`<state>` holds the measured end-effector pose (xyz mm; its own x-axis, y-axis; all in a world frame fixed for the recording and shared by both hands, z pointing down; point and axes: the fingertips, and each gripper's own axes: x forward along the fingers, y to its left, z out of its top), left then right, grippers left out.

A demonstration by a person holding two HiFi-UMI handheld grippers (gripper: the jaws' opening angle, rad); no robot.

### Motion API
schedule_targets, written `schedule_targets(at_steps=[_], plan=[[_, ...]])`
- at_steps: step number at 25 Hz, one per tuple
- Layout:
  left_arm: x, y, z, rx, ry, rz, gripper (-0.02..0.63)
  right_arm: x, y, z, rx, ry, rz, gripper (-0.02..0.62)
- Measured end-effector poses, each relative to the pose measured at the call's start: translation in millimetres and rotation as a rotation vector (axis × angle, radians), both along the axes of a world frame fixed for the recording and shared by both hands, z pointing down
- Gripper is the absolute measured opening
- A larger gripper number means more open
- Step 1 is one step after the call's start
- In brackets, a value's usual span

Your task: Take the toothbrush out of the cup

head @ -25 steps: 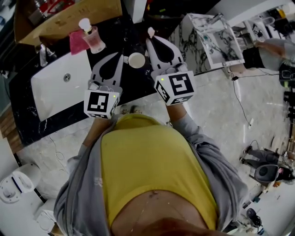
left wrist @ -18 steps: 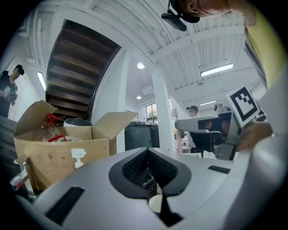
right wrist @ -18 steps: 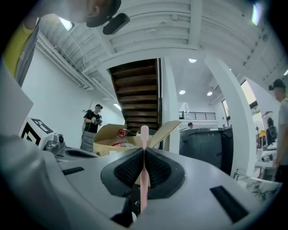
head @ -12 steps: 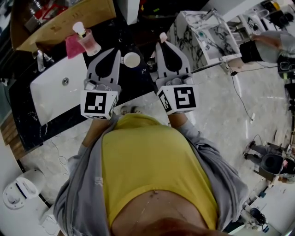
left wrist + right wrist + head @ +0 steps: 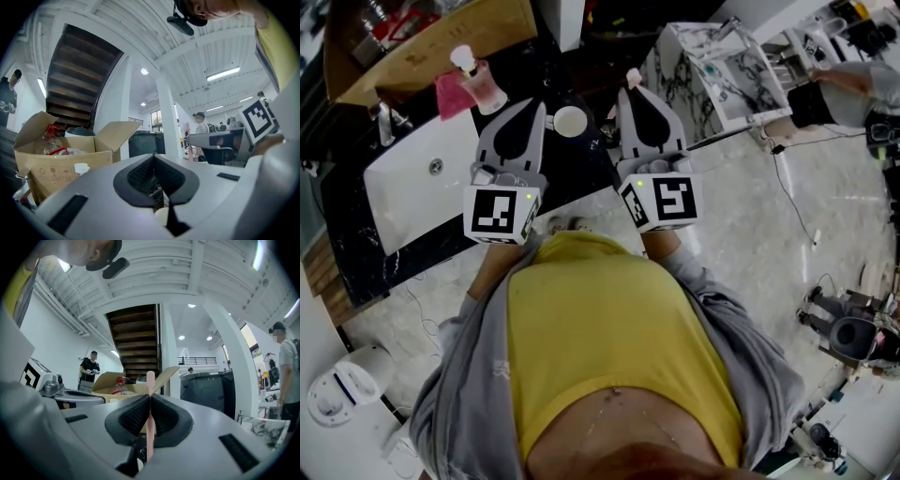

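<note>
Halfway there, seemingly: pinches pink toothbrush (image 5: 150, 379) upright in right gripper (image 5: 150, 404), apart from white cup (image 5: 570, 121) on black counter (image 5: 581, 173); parks left gripper (image 5: 532, 105) closed, empty, beside cup, probably to steady it.

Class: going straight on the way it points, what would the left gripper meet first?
Nothing near: ahead of the left gripper the way looks free until the dark bin, though depth is unclear.

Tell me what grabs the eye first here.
The right gripper clamps a pink toothbrush upright between its jaws, off to the right of the white cup on the dark counter. The left gripper sits shut beside that cup, with the white sink to its left.
</note>
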<state>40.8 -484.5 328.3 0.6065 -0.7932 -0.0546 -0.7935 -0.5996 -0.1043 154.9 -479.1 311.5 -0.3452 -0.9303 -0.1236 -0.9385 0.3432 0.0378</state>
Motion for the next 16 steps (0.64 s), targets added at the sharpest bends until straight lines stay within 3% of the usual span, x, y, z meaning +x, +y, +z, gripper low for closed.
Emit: schedule_targets(at_steps=[10, 16], plan=[[-4.8, 3.0, 3.7, -0.022, 0.01, -0.009, 0.002, -5.1, 2.9, 3.3, -0.009, -0.027, -0.009, 0.023], [-1.7, 3.3, -0.9, 0.019, 0.018, -0.003, 0.002, -4.3, 3.5, 6.2, -0.006, -0.047, -0.016, 0.023]])
